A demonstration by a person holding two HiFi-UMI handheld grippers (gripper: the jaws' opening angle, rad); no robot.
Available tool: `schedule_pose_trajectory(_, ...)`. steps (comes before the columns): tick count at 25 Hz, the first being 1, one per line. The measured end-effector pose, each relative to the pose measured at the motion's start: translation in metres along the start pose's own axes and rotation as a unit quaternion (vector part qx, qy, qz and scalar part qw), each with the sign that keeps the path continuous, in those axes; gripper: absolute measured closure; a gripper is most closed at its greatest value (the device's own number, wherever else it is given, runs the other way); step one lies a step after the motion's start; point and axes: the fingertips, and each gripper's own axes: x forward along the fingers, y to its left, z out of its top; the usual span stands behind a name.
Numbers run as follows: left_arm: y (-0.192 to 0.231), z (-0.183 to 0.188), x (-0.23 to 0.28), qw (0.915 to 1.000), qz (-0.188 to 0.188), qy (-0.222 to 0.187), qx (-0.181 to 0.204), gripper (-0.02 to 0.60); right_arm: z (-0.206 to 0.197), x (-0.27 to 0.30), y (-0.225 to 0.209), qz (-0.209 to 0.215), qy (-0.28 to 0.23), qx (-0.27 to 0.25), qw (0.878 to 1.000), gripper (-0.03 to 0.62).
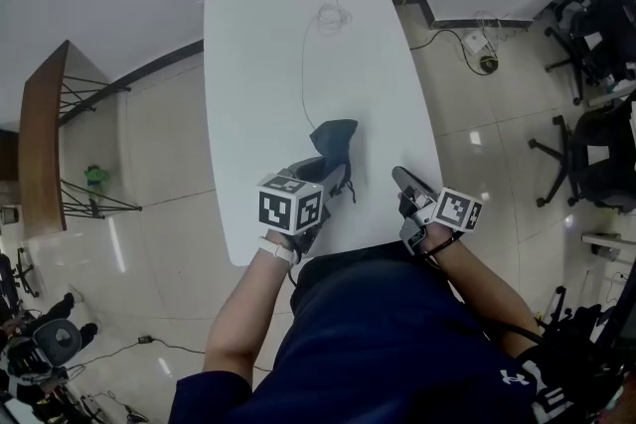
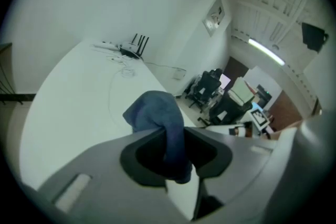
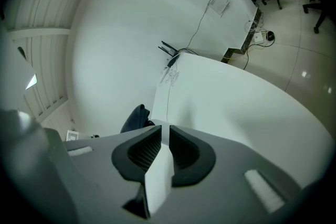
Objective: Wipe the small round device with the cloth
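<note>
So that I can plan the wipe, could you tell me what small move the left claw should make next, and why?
Probably carry the cloth forward along the table. The left claw grips it at the near edge, the right claw is empty, and the only device in view sits at the far end.

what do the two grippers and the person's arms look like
The left gripper and right gripper have grey bodies with black pads. Each carries a white cube printed with black square markers. A white band sits at the left wrist. The person wears a dark navy short-sleeved shirt with a small white logo on the right sleeve.
</note>
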Motion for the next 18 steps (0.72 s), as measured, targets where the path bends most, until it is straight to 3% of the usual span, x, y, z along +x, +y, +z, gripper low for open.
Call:
schedule_pose_trajectory(3, -0.027, 0.002, 0.003, 0.9975, -0.057, -0.026, -0.031, 0.479, 0.003, 0.002, 0.006, 0.007, 0.003, -0.014, 1.000, 0.542)
schedule_pose_trajectory(7, -0.034, -0.022, -0.009, 0.9962, -0.071, -0.025, -0.044, 0.477, 0.009, -0.002, 0.008, 0.007, 0.001, -0.025, 1.000, 0.542)
schedule_pose_trajectory(10, -0.021, -0.051, -0.025, 0.9977, -0.048, -0.006, -0.046, 0.477, 0.009, -0.003, 0.006, 0.001, 0.001, -0.027, 1.000, 0.542)
schedule_pose_trajectory(14, 0.021, -0.086, -0.052, 0.9974, 0.013, 0.003, -0.070, 0.477, 0.004, 0.003, 0.014, -0.003, 0.007, -0.037, 0.999, 0.546)
schedule_pose_trajectory(18, 0.057, -0.109, -0.072, 0.9942, 0.071, 0.002, -0.081, 0.477, 0.001, 0.013, 0.042, 0.001, 0.015, -0.091, 0.996, 0.562)
